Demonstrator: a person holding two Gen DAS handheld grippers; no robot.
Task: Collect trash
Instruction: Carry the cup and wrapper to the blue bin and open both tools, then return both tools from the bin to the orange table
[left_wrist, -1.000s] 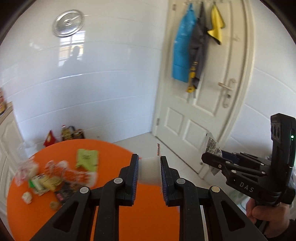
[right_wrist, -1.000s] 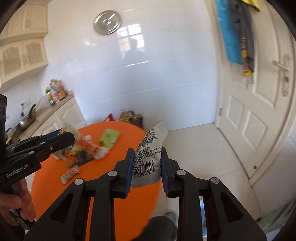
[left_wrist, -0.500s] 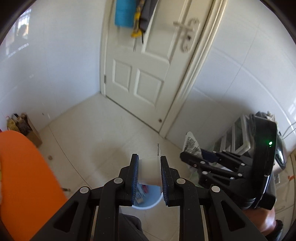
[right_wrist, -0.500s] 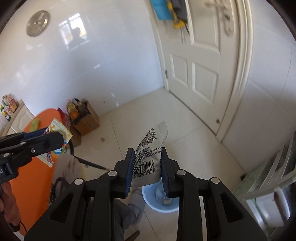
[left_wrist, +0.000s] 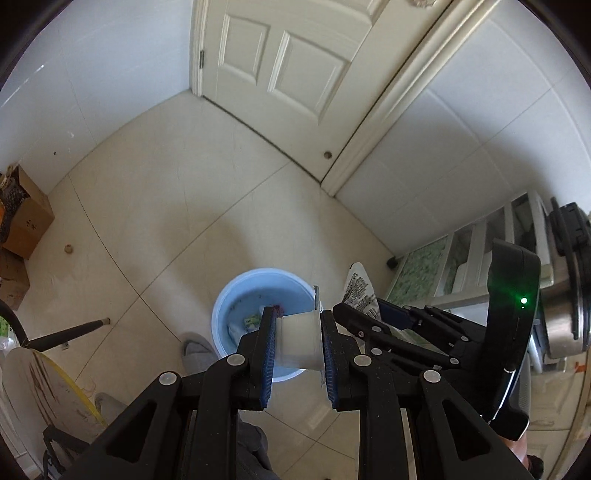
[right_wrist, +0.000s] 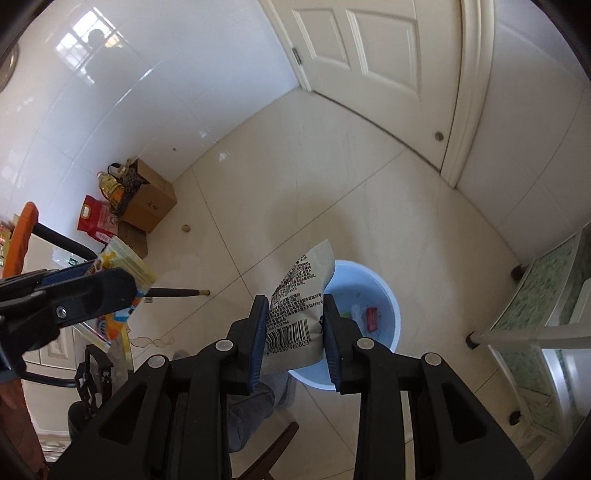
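My left gripper (left_wrist: 298, 325) is shut on a white plastic cup (left_wrist: 298, 345) and holds it above the near rim of a light blue trash bin (left_wrist: 236, 295) on the floor. The bin holds a few scraps. My right gripper (right_wrist: 295, 314) is shut on a grey snack bag with a barcode (right_wrist: 295, 306), held above the left rim of the same bin (right_wrist: 384, 291). The right gripper also shows in the left wrist view (left_wrist: 354, 314), just right of the cup. The left gripper shows at the left of the right wrist view (right_wrist: 122, 280), over a yellow wrapper.
A white door (left_wrist: 295, 55) stands at the back. Cardboard boxes (right_wrist: 149, 203) with bottles and a red bag sit by the tiled wall. A white rack (left_wrist: 480, 258) stands right of the bin. The orange table's edge (right_wrist: 22, 236) and its black legs are at left.
Both grippers have swung away from the orange table and tilted down toward the floor. The blue bin has come up into the middle of both views, under the held cup and bag.
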